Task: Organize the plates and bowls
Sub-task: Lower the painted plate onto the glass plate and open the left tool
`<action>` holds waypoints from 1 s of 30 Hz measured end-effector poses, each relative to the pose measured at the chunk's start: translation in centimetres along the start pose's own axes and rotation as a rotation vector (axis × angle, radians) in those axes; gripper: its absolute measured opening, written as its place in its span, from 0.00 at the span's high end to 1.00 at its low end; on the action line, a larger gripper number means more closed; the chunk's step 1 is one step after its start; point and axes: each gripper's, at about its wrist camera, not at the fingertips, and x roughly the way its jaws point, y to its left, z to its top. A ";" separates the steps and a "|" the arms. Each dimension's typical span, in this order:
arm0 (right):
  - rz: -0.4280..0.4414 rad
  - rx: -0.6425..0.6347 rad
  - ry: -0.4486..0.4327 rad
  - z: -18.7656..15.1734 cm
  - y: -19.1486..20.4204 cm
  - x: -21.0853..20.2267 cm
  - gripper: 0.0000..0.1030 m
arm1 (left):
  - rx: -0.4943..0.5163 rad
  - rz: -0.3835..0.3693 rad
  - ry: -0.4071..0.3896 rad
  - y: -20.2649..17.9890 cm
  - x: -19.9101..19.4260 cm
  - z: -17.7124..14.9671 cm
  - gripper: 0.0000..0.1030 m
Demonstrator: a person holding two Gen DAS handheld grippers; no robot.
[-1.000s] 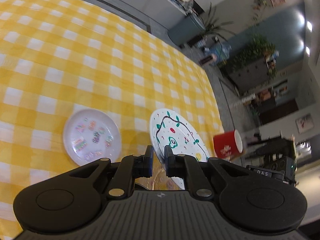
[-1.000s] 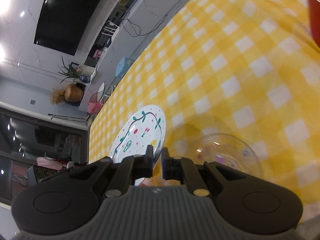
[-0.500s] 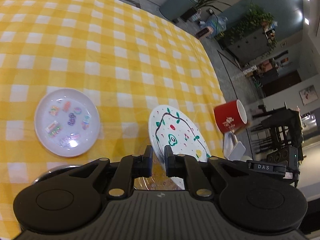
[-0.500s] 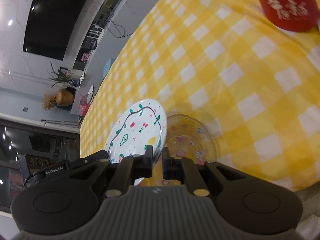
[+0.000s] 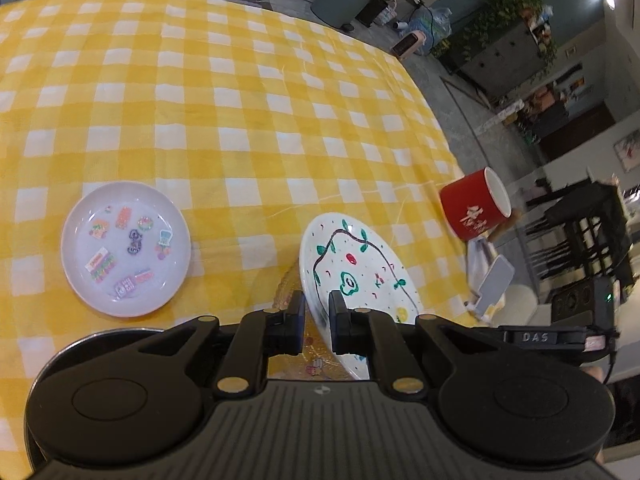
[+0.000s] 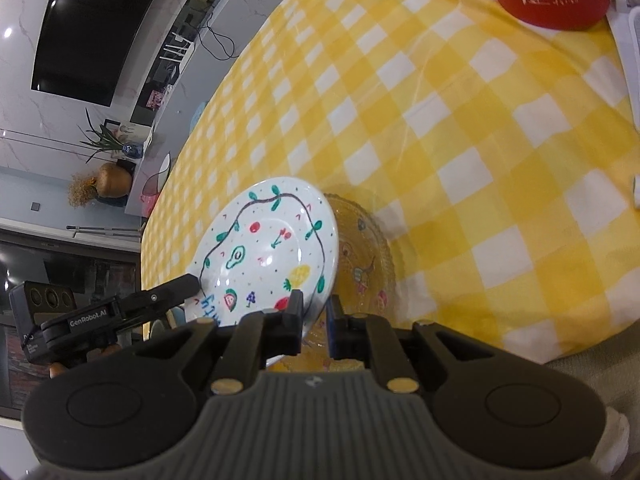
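Yellow-and-white checked cloth (image 5: 248, 92) covers the desk. White round ceramic plate painted with a dark vine, green leaves and small fruits (image 5: 352, 276) is tilted up off the cloth near the desk's edge, gripped on its rim from two sides. Left tool (image 5: 316, 312) is clenched on the plate's near rim, which sits between its fingers. Right tool (image 6: 314, 312) also has the rim between its fingers, pads against it; its jaws have just been easing apart slightly. Clear glass bowl with small coloured motifs (image 6: 366, 252) rests on the cloth directly under and beside the tilted plate, partly hidden by it. Small white round plate with colourful stickers (image 5: 126, 248) lies flat on the cloth, well apart from the painted plate. Red mug with white characters (image 5: 474, 210) stands by the desk's edge.
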 end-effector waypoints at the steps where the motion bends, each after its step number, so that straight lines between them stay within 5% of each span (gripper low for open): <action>1: -0.001 0.005 0.002 0.0 -0.1 -0.1 0.91 | 0.009 0.008 0.004 -0.3 0.1 0.0 0.89; 15: -0.028 0.075 0.060 -0.4 -0.9 1.4 0.93 | 0.097 0.203 0.007 -2.6 1.5 -0.8 0.87; 30: -0.045 0.095 0.064 -0.4 -0.7 2.7 0.99 | 0.109 0.191 0.009 -3.0 1.3 -1.2 0.87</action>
